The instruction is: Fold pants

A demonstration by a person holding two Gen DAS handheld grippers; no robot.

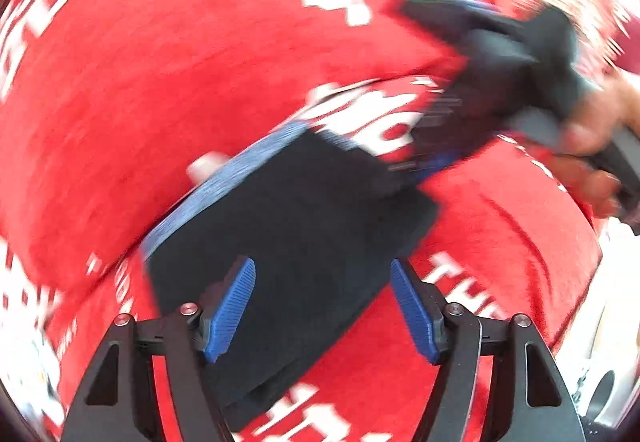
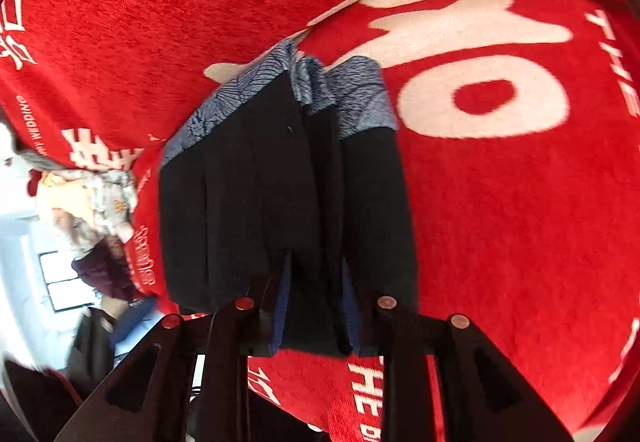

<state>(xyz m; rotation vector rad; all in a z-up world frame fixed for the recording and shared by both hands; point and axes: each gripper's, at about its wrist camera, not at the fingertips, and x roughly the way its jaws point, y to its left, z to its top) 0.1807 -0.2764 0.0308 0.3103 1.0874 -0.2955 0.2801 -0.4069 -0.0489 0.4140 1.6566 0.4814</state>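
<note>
Red plush blanket (image 2: 500,201) with large white lettering across nearly the whole of both views; at the left edge of the right wrist view, a bright room and a heap of pale clothes (image 2: 92,201), blurred.

Pants (image 2: 280,181), black with a grey-blue patterned waistband (image 2: 356,97), lying at centre frame as a compact stack of several layers, waistband toward the top. Judged well along: folded at least twice, a narrow bundle with perhaps one last fold, a squaring-up or setting aside left.

Right gripper (image 2: 316,306) at lower centre of its view, pressed narrow on the near edge of the stack, dark cloth filling the gap between the blue pads. Seen from the left wrist view at upper right, blurred, held by a hand (image 1: 592,129).

Left gripper (image 1: 322,306) at bottom centre of its view, spread apart, nothing pinched; pants (image 1: 288,209) beneath and just beyond the pads, stretching diagonally up toward the right gripper (image 1: 424,161). Contact with the cloth not readable through the blur.
</note>
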